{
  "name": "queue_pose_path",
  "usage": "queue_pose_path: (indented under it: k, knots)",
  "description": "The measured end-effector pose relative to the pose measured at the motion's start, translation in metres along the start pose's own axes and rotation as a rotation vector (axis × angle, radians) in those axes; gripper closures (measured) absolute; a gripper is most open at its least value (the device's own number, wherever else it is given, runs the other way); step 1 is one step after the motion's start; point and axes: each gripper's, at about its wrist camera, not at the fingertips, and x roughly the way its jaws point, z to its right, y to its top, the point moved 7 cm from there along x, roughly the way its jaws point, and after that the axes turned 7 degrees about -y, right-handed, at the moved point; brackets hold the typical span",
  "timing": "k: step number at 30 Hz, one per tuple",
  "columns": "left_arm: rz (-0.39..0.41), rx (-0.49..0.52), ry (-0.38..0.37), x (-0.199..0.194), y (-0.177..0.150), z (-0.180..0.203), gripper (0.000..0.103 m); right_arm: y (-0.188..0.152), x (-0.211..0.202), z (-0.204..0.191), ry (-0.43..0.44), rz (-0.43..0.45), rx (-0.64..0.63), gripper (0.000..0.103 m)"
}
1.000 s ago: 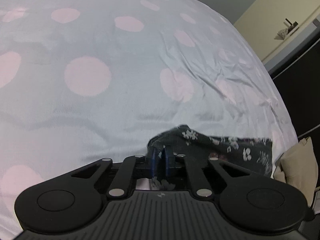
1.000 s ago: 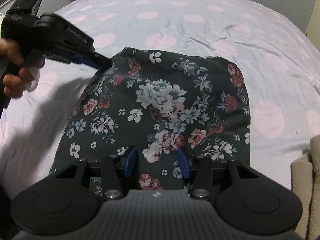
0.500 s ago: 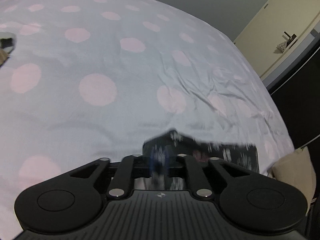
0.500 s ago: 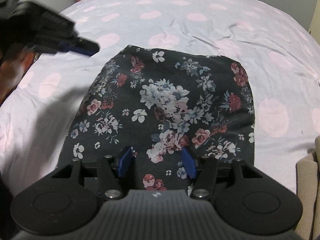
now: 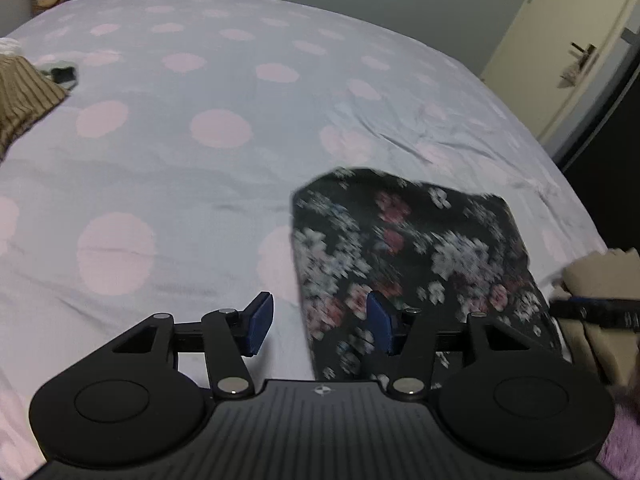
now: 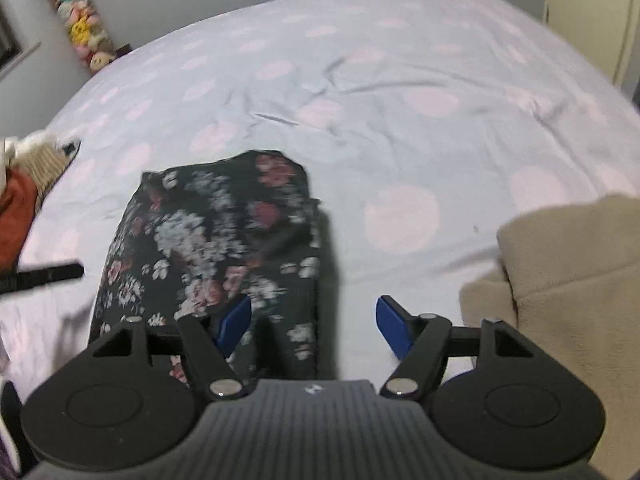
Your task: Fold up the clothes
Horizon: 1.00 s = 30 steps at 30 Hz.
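A dark floral garment (image 5: 408,256) lies folded flat on the spotted bed sheet (image 5: 200,128); it also shows in the right wrist view (image 6: 216,240). My left gripper (image 5: 318,330) is open and empty, hovering over the garment's near left edge. My right gripper (image 6: 314,330) is open and empty, over the garment's near right edge. The tip of the right gripper shows at the right of the left wrist view (image 5: 592,312), and the left gripper's tip shows at the left of the right wrist view (image 6: 44,274).
A beige folded garment (image 6: 568,280) lies to the right of the floral one. A striped brown cloth (image 5: 20,96) and a red cloth (image 6: 16,204) lie at the bed's left. Plush toys (image 6: 80,28) stand by the far wall; a cream door (image 5: 576,52) is at the right.
My left gripper let go of the garment's far corner, opened and pulled back toward the near edge. My right gripper opened wider and shifted right. The garment now lies flat.
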Motion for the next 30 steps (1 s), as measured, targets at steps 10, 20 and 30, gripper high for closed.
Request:
queue_pose_path:
  k: [10,20,30]
  knots:
    - [-0.124,-0.066,-0.045,0.026,-0.032,-0.007,0.054,0.001,0.058,0.006,0.206,-0.179,0.118,0.032]
    - [-0.146,-0.076,-0.076,0.041,-0.031,-0.006,0.064,0.001,0.085,-0.012,0.325,-0.218,0.160,0.058]
    - [-0.105,-0.064,-0.046,0.033,-0.027,0.005,0.093,0.005,0.064,-0.024,0.324,-0.148,0.172,0.070]
